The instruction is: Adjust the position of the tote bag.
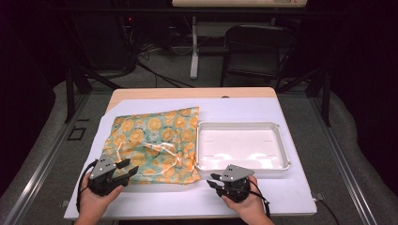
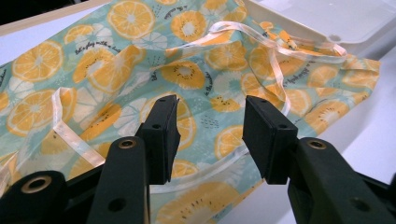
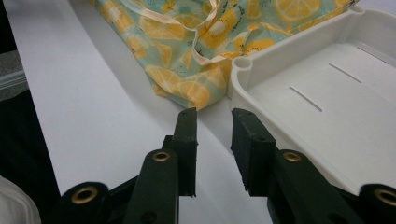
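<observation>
A teal cloth bag (image 1: 152, 143) printed with orange and kiwi slices lies flat on the left half of the table, its pale ribbon handles (image 1: 164, 152) loose on top. My left gripper (image 1: 127, 168) sits at the bag's near left corner. In the left gripper view it (image 2: 210, 116) hovers open just above the bag (image 2: 196, 70), with nothing between the jaws. An empty white tray (image 1: 281, 140) lies to the right of the bag. My right gripper (image 1: 214, 180) is open in front of the tray's near left corner; in the right gripper view it (image 3: 212, 121) points at the gap between the bag (image 3: 187, 42) and the tray (image 3: 317, 121).
A white sheet (image 1: 187, 197) covers the wooden table (image 1: 187, 93). The tray's edge (image 2: 336, 18) touches the bag's right side. A black folding chair (image 1: 256, 47) and a white stand leg (image 1: 194, 51) are on the floor beyond the far edge.
</observation>
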A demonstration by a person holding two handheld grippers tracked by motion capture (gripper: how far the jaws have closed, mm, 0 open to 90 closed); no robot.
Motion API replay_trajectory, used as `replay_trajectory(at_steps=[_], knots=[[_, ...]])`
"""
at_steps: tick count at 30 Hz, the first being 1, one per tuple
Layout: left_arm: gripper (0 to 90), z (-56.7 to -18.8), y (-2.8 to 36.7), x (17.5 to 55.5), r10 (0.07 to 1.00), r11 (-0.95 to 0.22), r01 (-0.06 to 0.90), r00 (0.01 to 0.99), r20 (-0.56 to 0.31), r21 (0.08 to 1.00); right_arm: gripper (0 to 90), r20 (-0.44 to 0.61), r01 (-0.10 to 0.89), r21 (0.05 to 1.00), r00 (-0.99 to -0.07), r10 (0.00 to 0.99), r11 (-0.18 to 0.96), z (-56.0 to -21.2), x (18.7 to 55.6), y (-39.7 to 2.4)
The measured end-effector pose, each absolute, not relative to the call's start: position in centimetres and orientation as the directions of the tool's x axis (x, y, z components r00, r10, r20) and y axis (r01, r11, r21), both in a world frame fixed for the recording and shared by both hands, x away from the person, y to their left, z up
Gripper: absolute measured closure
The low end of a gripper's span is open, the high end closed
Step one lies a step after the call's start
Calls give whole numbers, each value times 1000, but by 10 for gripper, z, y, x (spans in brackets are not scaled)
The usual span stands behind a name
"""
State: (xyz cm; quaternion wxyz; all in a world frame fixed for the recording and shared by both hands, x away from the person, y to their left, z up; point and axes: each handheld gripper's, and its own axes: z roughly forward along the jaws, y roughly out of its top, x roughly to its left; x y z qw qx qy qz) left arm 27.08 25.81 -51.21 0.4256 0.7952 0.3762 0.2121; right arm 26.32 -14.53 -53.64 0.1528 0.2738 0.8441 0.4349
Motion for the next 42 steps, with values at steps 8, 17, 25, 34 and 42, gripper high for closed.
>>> replay_trajectory(at_steps=[8, 17, 25, 34, 42], knots=[[525, -513, 255, 268, 760, -395, 415, 649, 37, 820, 705, -44, 316, 819, -797, 602, 478, -537, 264, -142], [489, -517, 247, 265, 722, -481, 401, 685, 93, 780, 634, -15, 327, 825, -803, 596, 462, -537, 266, -140], [468, -519, 244, 260, 698, -519, 386, 707, 116, 763, 662, -20, 322, 823, -808, 589, 469, -537, 266, -136], [461, -522, 241, 257, 689, -558, 375, 707, 160, 740, 674, -19, 323, 821, -809, 587, 471, -537, 269, -136], [430, -524, 238, 257, 670, -588, 366, 720, 181, 721, 658, 6, 339, 794, -835, 551, 505, -534, 271, -138]])
